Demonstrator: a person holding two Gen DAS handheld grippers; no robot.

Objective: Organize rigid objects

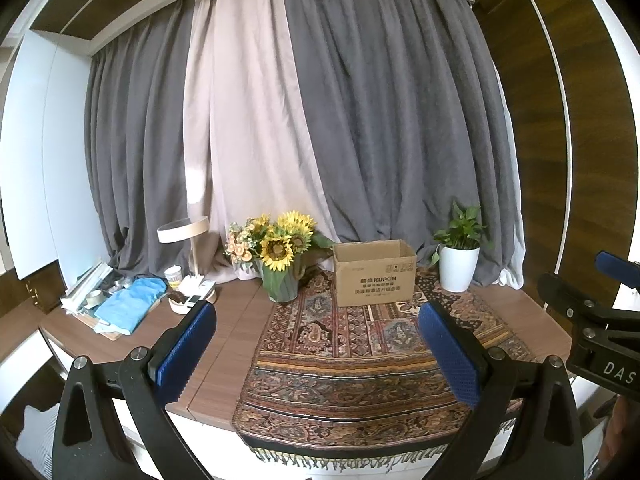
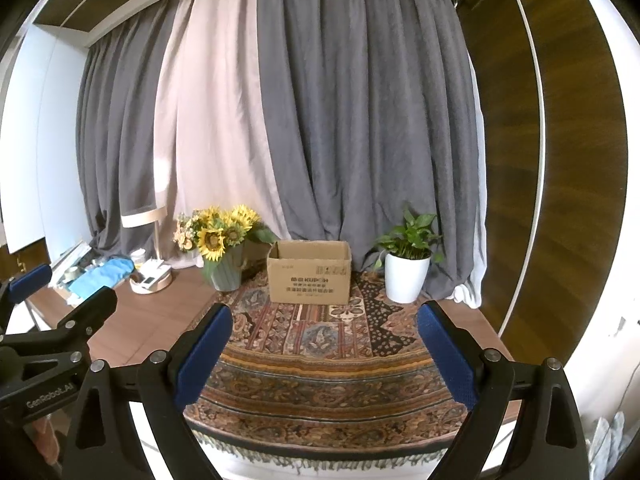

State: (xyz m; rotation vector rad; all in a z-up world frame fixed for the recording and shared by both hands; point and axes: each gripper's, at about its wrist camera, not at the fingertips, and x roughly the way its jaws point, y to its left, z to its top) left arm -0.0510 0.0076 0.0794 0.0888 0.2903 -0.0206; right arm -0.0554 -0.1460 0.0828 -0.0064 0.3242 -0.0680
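Both black grippers with blue-padded fingers, left gripper (image 1: 316,338) and right gripper (image 2: 324,340), are hovering spread wide and gripping nothing above the patterned fringed runner (image 1: 352,376). Farther back, the open brown cardboard box (image 1: 374,274) printed "KUPOH" is sitting on it.

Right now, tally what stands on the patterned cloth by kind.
Cardboard box: 1
Vase of sunflowers: 1
Potted green plant in white pot: 1
Total: 3
Both tongs, left and right, are open and hold nothing.
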